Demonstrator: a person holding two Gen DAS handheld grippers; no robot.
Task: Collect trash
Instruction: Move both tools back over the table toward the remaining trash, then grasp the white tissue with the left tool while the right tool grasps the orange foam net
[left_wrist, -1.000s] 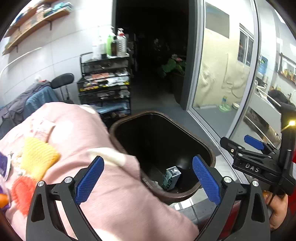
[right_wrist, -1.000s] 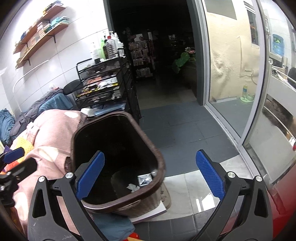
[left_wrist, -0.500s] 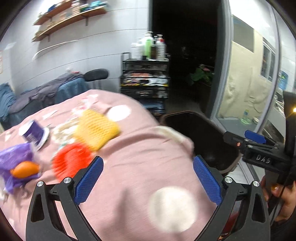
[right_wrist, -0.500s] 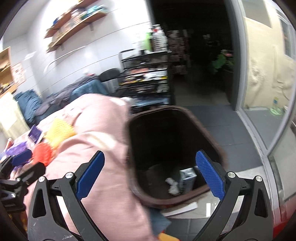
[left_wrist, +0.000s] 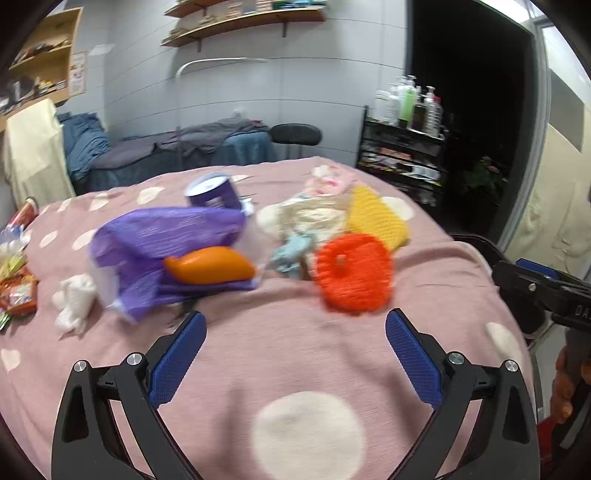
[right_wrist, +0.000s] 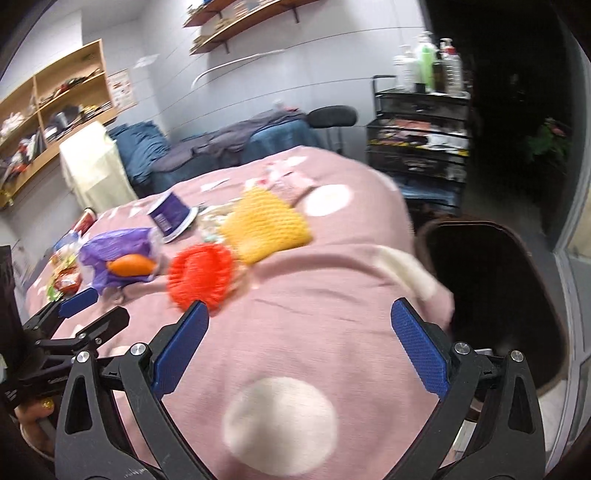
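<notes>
Orange foam netting lies nearest on the pink-covered surface, just ahead of the left gripper. It looks light, soft and springy, so a pinch at its near rim should hold. Behind the orange netting sits yellow netting; left of it, a limp purple bag. Both the left and right gripper gape wide, empty. Right of the netting stands the bin.
</notes>
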